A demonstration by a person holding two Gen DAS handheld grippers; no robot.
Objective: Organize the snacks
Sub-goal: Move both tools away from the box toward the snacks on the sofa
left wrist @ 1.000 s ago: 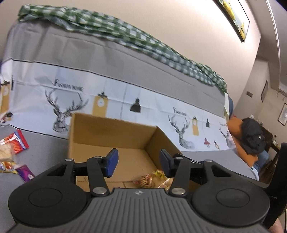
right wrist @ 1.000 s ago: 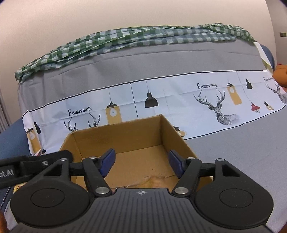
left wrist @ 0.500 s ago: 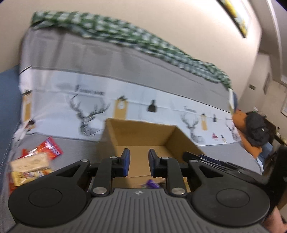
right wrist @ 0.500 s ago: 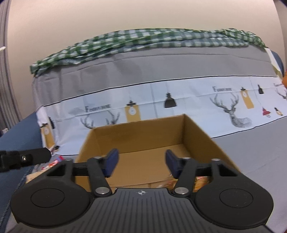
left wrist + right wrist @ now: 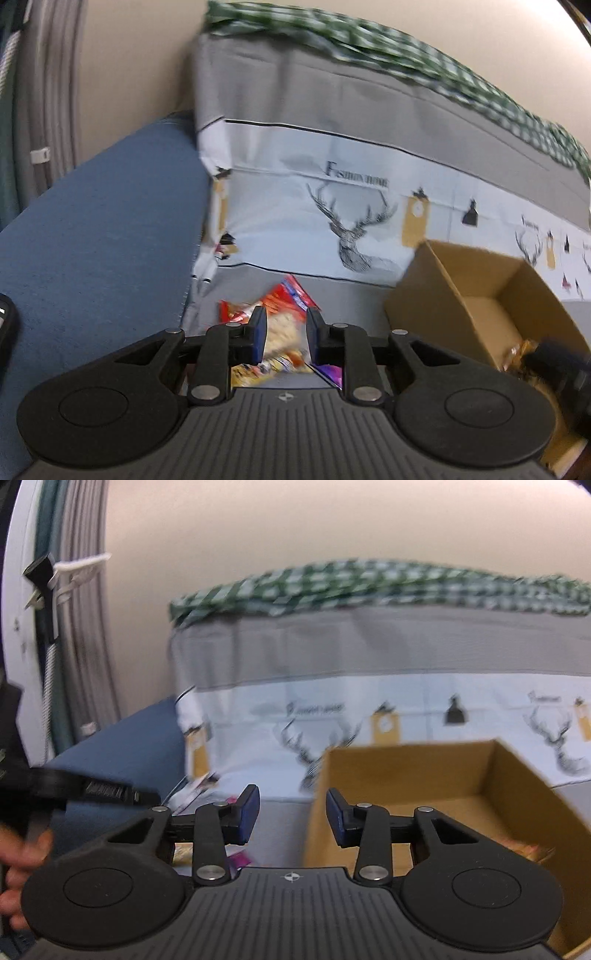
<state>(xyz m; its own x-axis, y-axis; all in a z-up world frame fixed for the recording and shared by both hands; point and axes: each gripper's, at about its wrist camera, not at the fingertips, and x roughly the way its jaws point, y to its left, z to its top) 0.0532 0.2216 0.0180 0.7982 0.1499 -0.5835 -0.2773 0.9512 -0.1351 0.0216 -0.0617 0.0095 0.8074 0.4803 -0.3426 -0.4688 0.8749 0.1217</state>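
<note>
An open cardboard box (image 5: 480, 295) stands on the grey sofa seat, with a snack packet (image 5: 519, 350) inside; it also shows in the right wrist view (image 5: 424, 775). A pile of snack packets (image 5: 280, 325) lies left of the box: a red one, a pale one, a yellow one and a purple one. My left gripper (image 5: 283, 338) is open and empty, hovering over that pile. My right gripper (image 5: 291, 818) is open and empty, in front of the box's left wall.
A sofa back covered with a grey and white deer-print cloth (image 5: 369, 221) and a green checked cloth (image 5: 406, 48) rises behind. A blue armrest (image 5: 92, 229) stands at the left. Curtains (image 5: 74, 646) hang at far left. The other gripper's body (image 5: 74, 790) and a hand show at left.
Both grippers swung left, away from the box toward the snack pile. The left gripper narrowed, then opened a little. The right gripper stayed open.
</note>
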